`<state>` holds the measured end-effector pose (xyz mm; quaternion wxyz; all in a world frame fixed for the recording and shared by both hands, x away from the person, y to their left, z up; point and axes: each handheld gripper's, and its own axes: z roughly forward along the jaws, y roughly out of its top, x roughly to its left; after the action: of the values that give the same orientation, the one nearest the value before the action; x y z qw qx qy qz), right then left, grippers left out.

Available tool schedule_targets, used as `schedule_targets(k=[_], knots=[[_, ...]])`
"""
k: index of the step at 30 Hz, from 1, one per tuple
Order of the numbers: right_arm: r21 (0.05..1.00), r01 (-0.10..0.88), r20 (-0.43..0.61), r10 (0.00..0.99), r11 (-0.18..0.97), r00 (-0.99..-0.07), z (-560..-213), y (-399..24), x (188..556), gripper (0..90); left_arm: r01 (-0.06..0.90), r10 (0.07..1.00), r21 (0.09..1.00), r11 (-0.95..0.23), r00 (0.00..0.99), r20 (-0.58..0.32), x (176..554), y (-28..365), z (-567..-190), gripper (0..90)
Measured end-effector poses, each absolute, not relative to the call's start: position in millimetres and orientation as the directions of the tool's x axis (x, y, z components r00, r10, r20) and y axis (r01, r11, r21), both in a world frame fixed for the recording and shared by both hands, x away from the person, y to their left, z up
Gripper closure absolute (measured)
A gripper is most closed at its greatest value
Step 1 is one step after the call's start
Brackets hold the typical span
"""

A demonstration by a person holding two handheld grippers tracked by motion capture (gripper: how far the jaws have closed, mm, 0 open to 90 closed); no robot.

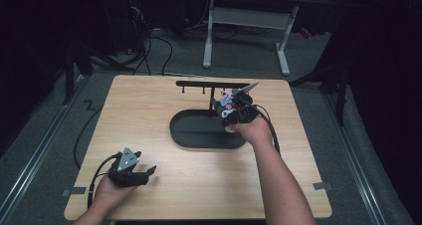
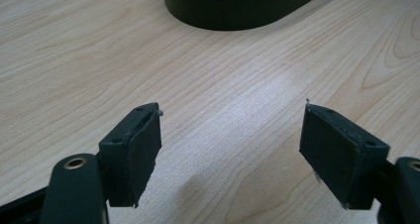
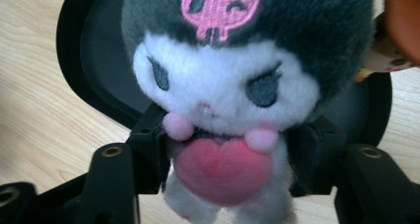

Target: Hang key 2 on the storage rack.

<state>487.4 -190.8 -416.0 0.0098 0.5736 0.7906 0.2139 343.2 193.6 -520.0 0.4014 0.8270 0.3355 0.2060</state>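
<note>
While clamped, plush doll [image 3: 223, 110] above tray [image 3: 89, 55]

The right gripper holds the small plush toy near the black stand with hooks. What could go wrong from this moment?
1. The right gripper squeezes the plush toy only at its soft lower body; it might slip or tilt.
2. The hook bar of the black stand is thin, and a push from the hand could perhaps tip it.
3. The left gripper rests open, too far off to steady the oval base.
</note>
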Motion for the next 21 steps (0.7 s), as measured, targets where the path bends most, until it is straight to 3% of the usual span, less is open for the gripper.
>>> schedule_targets(k=[11, 17, 21], knots=[[0.383, 0.894, 0.243, 0.908, 0.232, -0.34, -419.6, -197.2, 477.2, 37.2, 0.382, 0.706, 0.795, -0.471, 0.703, 0.08, 344.8, 184.7, -521.0, 24.6], [0.37, 0.9, 0.264, 0.903, 0.23, -0.34, -429.9, -193.2, 479.5, 27.1, 0.39, 0.714, 0.794, -0.466, 0.695, 0.078, 343.9, 185.2, -520.9, 24.6], [0.366, 0.896, 0.251, 0.901, 0.25, -0.354, -426.9, -192.6, 475.8, 26.8, 0.393, 0.717, 0.794, -0.464, 0.692, 0.076, 344.1, 185.6, -521.0, 24.6]])
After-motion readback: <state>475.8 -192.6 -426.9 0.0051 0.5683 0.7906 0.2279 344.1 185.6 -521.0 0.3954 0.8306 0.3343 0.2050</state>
